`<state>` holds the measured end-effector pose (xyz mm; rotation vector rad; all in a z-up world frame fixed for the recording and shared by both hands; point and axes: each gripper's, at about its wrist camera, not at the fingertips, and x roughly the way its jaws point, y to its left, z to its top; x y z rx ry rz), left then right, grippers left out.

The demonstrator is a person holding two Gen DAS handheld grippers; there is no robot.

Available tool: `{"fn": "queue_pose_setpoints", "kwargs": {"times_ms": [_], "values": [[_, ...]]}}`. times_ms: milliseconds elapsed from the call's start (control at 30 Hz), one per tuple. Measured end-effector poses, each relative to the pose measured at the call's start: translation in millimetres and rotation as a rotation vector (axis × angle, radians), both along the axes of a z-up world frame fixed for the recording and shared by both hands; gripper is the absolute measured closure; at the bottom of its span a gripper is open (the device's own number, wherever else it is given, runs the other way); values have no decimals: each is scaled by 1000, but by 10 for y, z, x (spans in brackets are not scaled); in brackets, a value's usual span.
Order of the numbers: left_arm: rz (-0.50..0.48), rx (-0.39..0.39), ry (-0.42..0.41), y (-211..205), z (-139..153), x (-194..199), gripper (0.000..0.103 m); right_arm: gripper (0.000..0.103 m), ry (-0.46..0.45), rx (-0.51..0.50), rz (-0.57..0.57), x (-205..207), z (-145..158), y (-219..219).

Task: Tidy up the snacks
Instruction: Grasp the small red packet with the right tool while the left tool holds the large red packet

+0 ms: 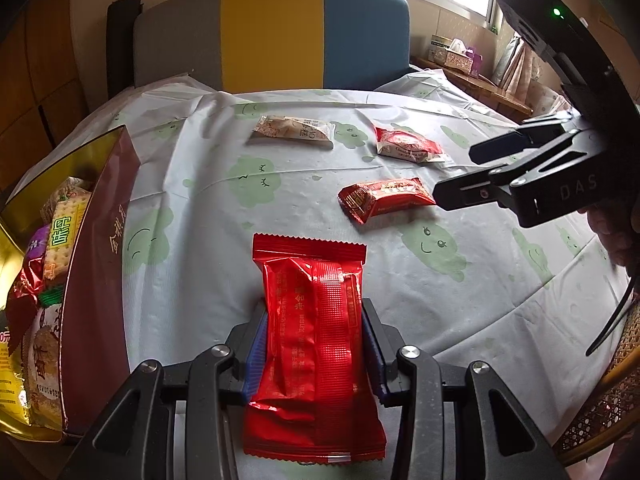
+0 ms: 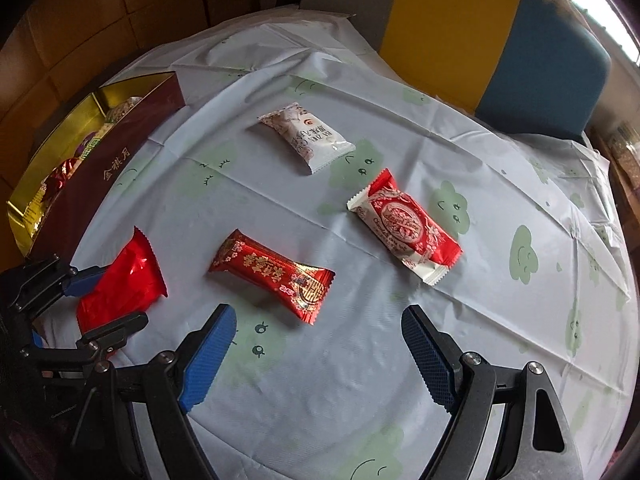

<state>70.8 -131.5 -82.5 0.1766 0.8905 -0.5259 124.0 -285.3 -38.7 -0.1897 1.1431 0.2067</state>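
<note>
Left tool (image 1: 314,344) clamps red packet (image 1: 316,336) mid-body: light, crinkly, slippery foil. Right tool (image 2: 316,354) gapes; gold-print packet (image 2: 272,276) at 12 o'clock, grip across waist.

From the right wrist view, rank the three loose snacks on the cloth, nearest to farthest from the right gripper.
Measured from the right gripper:
1. Red-and-gold packet, just ahead, slightly left.
2. Red-and-white packet, ahead to the right.
3. White packet, farthest, toward the table's far side.
</note>
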Motion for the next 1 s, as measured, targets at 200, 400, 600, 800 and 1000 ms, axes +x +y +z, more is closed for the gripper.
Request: {"fn": "queue_pose_setpoints", "kwargs": {"times_ms": [200, 400, 600, 800, 1000], "values": [[-2, -11, 4, 13, 1, 4, 61, 18, 30, -64, 120, 173, -56, 170], [-4, -16, 5, 18, 1, 4, 61, 18, 48, -116, 213, 338, -179, 391], [-5, -22, 6, 20, 0, 1, 61, 81, 77, -106, 242, 347, -270, 530], [-3, -31, 6, 27, -3, 1, 60, 81, 116, -7, 88, 55, -265, 396], [0, -21, -4, 13, -1, -19, 60, 78, 104, 126, -5, -191, -311, 205]]}}
